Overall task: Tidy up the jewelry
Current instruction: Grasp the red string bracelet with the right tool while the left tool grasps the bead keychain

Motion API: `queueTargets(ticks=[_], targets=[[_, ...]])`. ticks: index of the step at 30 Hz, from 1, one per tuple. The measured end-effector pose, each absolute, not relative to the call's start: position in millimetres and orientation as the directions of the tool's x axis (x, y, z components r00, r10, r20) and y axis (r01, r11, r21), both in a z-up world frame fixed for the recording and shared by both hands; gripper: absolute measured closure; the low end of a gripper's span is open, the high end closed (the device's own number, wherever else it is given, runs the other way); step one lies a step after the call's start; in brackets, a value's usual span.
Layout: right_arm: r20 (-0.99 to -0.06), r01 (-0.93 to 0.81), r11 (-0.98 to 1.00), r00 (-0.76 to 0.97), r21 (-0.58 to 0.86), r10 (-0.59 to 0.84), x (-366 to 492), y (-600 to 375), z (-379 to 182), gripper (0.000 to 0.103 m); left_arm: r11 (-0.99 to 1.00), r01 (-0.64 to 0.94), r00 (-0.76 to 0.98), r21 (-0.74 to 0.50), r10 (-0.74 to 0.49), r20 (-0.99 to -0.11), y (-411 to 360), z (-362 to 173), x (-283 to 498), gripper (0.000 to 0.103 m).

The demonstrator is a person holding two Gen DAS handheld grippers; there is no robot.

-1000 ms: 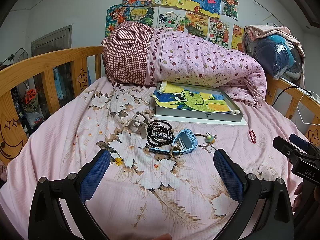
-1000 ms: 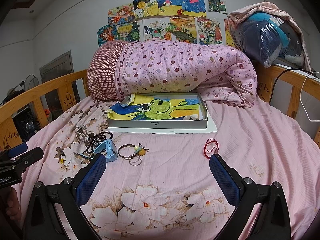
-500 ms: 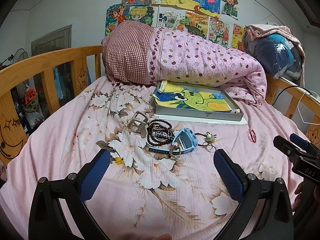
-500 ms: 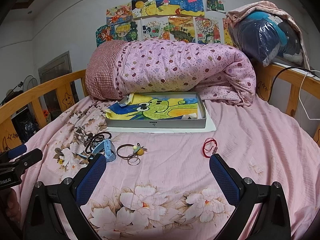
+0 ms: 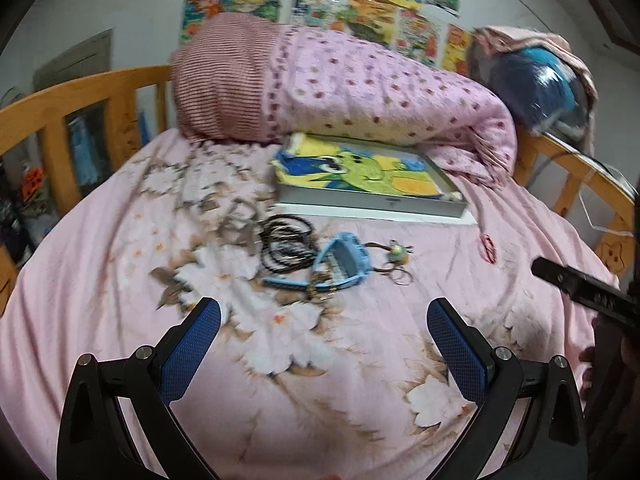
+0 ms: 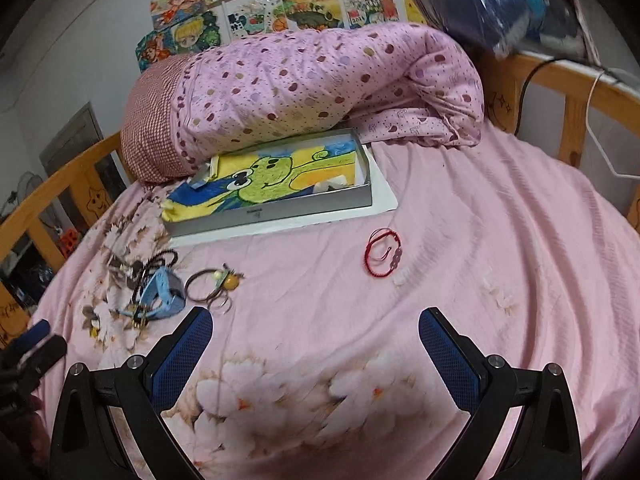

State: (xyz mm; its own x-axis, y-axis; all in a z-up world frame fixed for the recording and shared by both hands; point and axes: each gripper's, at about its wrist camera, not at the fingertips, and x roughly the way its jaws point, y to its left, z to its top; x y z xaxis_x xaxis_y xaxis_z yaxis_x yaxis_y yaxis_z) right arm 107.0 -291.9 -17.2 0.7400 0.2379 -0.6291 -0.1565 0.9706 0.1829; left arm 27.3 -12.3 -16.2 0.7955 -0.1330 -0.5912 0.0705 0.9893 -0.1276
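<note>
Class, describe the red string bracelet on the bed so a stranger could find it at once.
Start at the shallow grey box with the green cartoon drawing, lying before the rolled quilt. Near its right corner, on plain pink sheet, lies the red string bracelet. It lies alone, apart from the cluster of dark beads and blue watch farther left.

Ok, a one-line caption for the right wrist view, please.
Open right claw above a pink bedsheet, facing a red string bracelet, with a grey tray beyond.
</note>
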Motion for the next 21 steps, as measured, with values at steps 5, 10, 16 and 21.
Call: queueTargets(ticks=[5, 10, 16, 21], targets=[[-0.630, -0.183, 0.956, 0.720, 0.230, 0.290, 141, -322, -15, 0.000, 0.978, 0.190, 0.786, -0.088, -0.205, -0.583, -36, -18, 49, 0.002], [-0.642, -0.230, 0.943, 0.691, 0.241, 0.333, 176, -340, -23, 0.000, 0.960, 0.264, 0.752, -0.091, -0.264, -0.604, -58, -27, 82, 0.010], [-0.651, -0.326, 0.903, 0.627, 0.280, 0.429, 218, -346, -41, 0.001, 0.943, 0.324, 0.713, -0.079, -0.298, -0.634, -86, -42, 120, 0.029], [-0.700, -0.352, 0.891, 0.557, 0.289, 0.447, 241, -342, -64, 0.020, 0.939, 0.341, 0.697, -0.038, -0.280, -0.660, -103, -58, 150, 0.047]])
